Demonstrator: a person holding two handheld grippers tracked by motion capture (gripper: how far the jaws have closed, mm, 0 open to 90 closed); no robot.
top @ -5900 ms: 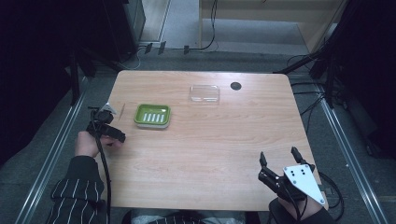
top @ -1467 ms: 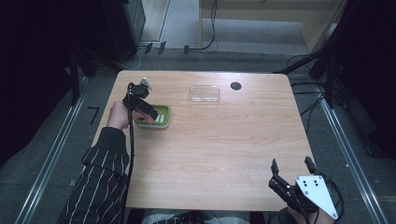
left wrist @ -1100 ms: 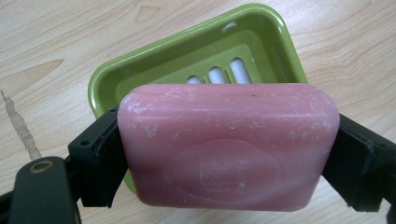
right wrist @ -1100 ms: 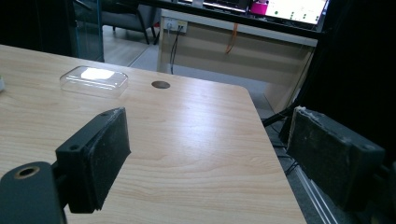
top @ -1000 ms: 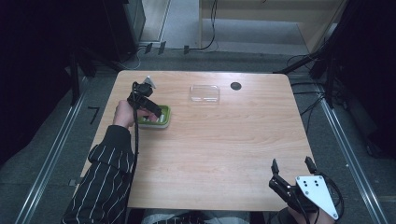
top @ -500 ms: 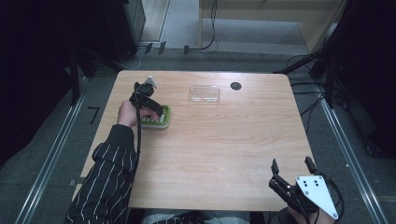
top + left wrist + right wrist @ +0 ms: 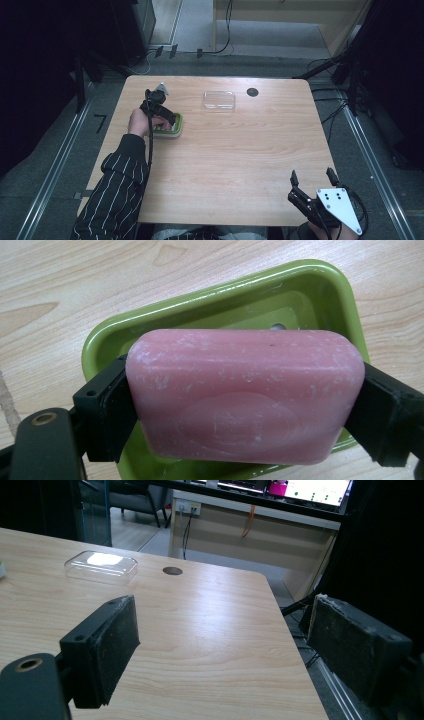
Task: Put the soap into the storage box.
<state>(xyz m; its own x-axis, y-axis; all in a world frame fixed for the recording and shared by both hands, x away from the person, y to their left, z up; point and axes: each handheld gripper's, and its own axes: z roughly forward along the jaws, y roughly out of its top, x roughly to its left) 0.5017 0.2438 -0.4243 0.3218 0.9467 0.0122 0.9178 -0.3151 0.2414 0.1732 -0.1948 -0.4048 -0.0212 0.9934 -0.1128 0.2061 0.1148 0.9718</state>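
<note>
1. A person sits at a wooden surface point(image 7: 240, 150), holding a two-jaw tool in each hand.
2. The left tool point(image 7: 245, 405) pinches a pink bar of soap point(image 7: 245, 395) by its two short ends, the jaws pressed against it so it stays level.
3. The soap hangs directly above a green soap dish point(image 7: 320, 295), seemingly lined up either to be set in or lifted out; whether it touches the dish floor cannot be told.
4. Seen from above, the dish point(image 7: 175, 131) sits at about ten o'clock on the surface, under the left hand point(image 7: 140, 120).
5. A clear plastic lid point(image 7: 219, 99) lies at twelve o'clock, well apart, leaving the dish open.
6. The right tool point(image 7: 311, 181) waits at five o'clock near the edge, jaws spread and holding nothing.
</note>
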